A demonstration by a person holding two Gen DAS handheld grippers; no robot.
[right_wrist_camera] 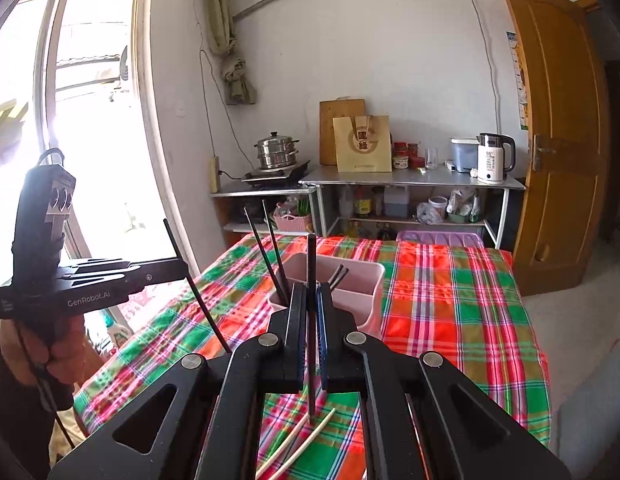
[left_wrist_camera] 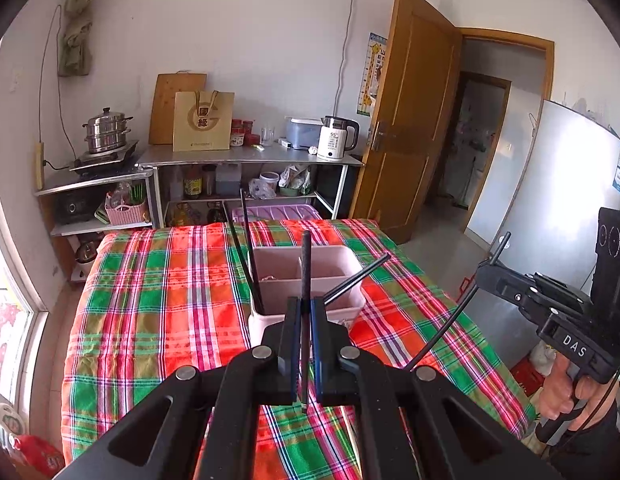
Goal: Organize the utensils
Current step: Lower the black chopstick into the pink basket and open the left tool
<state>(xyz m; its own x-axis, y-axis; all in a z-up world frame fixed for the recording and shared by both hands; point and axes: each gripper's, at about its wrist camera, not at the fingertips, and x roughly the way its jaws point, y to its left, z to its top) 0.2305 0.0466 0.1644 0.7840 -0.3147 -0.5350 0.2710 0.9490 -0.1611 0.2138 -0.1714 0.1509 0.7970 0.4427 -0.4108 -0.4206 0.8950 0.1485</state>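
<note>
two hand-held grippers hang above a table (left_wrist_camera: 158, 280) spread with a plaid cloth, each clamped tight on one black chopstick. the left gripper (left_wrist_camera: 305, 314) pinches its chopstick (left_wrist_camera: 306, 272) nearly upright, the stick rising above the fingers and poking out below them. the right gripper (right_wrist_camera: 311, 302) holds its own chopstick (right_wrist_camera: 311, 264) the same way, its lower tip hanging just over two pale chopsticks (right_wrist_camera: 306, 436) that lie crossed on the cloth near the table's front edge. a pink holder (left_wrist_camera: 306, 280) with an inner divider stands mid-table, ahead of both tools. two black chopsticks (left_wrist_camera: 246, 256) lean in its left compartment; what appears to be another pair (right_wrist_camera: 339, 274), seen clearly only from the right wrist, slants out of the right one. a hand (left_wrist_camera: 566, 392) grips the right tool's handle off the table's right edge.
</note>
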